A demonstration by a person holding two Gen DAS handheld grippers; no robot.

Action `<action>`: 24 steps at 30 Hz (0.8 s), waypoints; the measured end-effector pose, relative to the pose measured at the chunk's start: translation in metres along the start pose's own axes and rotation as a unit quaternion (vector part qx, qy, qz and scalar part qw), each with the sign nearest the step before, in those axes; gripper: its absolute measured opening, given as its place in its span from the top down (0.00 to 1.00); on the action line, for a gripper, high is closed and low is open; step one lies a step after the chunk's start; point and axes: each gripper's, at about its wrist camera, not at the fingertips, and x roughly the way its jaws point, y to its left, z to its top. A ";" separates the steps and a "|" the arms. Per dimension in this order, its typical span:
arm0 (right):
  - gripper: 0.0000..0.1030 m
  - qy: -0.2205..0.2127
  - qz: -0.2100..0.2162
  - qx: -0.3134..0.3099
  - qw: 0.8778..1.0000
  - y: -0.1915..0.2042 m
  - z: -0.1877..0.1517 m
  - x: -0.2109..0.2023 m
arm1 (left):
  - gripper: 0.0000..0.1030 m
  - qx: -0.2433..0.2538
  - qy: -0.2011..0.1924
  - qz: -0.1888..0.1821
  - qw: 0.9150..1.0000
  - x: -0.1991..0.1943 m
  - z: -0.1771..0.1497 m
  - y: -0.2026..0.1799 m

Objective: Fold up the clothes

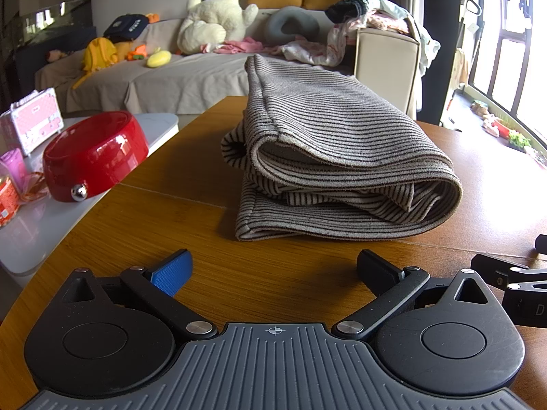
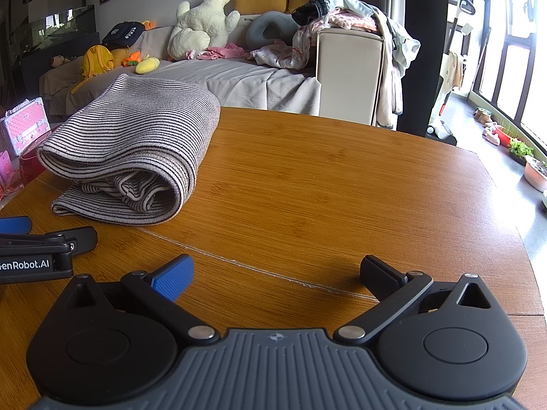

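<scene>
A grey garment with thin black stripes lies folded in a thick bundle on the wooden table. My left gripper stands open just in front of the bundle's near edge, holding nothing. In the right wrist view the same striped garment sits at the left, and my right gripper is open over bare wood to the right of it, apart from the cloth. Each gripper shows at the edge of the other's view: the right gripper and the left gripper.
A red bowl and a pink case stand on a white side table to the left. Behind the table is a sofa with a plush duck, toys and a heap of clothes. The table's curved edge falls away at right.
</scene>
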 end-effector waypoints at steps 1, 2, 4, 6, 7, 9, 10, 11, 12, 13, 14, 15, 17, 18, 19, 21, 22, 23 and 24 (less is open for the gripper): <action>0.00 0.000 0.000 0.000 1.000 0.000 0.000 0.000 | 0.00 0.000 0.000 0.000 1.000 0.000 0.000 0.000; 0.00 0.000 0.000 0.000 1.000 0.000 0.000 0.000 | 0.00 0.001 0.000 0.000 1.000 0.000 0.000 0.001; 0.00 0.000 0.000 0.000 1.000 0.000 0.000 0.000 | 0.00 0.001 0.000 0.000 1.000 0.000 0.000 0.001; 0.00 0.000 0.000 0.000 1.000 0.000 0.000 0.000 | 0.00 0.002 0.000 0.000 1.000 0.001 0.000 0.001; 0.00 0.000 0.000 0.000 1.000 0.000 0.000 0.000 | 0.00 0.003 0.000 -0.002 1.000 0.001 -0.001 0.001; 0.00 0.000 0.000 0.000 1.000 0.000 0.000 0.000 | 0.00 0.004 0.002 -0.008 1.000 -0.001 -0.001 0.002; 0.00 0.000 0.000 0.000 1.000 0.000 0.000 0.000 | 0.00 0.005 0.003 -0.010 1.000 -0.001 -0.001 0.003; 0.00 0.000 0.000 0.000 1.000 0.000 0.000 0.000 | 0.00 0.005 0.004 -0.013 1.000 -0.002 -0.002 0.004; 0.00 0.000 0.000 0.000 1.000 0.000 0.000 0.000 | 0.00 0.006 0.005 -0.016 1.000 -0.002 -0.002 0.004; 0.00 0.000 0.000 0.000 1.000 0.000 0.000 0.000 | 0.00 0.006 0.006 -0.019 1.000 -0.003 -0.002 0.005; 0.00 0.000 0.000 0.000 1.000 0.000 0.000 0.000 | 0.00 0.006 0.008 -0.022 1.000 -0.003 -0.002 0.005; 0.00 0.000 0.000 0.000 1.000 0.000 0.000 -0.001 | 0.00 0.007 0.009 -0.024 1.000 -0.004 -0.003 0.006; 0.00 0.000 0.000 0.000 1.000 0.000 0.000 -0.001 | 0.00 0.007 0.012 -0.024 1.000 -0.005 -0.003 0.006; 0.00 0.000 0.000 0.000 1.000 0.000 0.000 -0.001 | 0.00 0.006 0.014 -0.018 1.000 -0.005 -0.003 0.005; 0.00 0.000 0.000 0.000 1.000 0.000 0.000 -0.001 | 0.00 0.004 0.017 -0.013 1.000 -0.005 -0.003 0.005; 0.00 0.000 -0.001 0.001 1.000 0.000 0.000 -0.001 | 0.00 0.002 0.019 -0.010 1.000 -0.006 -0.004 0.005; 0.00 0.000 -0.002 0.002 1.000 0.001 0.000 -0.001 | 0.00 0.002 0.019 -0.010 1.000 -0.007 -0.004 0.005; 0.00 0.000 -0.003 0.003 1.000 0.001 0.000 -0.001 | 0.00 0.003 0.019 -0.010 1.000 -0.008 -0.003 0.004; 0.00 0.000 -0.004 0.004 1.000 0.002 0.000 -0.001 | 0.00 0.003 0.019 -0.011 1.000 -0.008 -0.003 0.004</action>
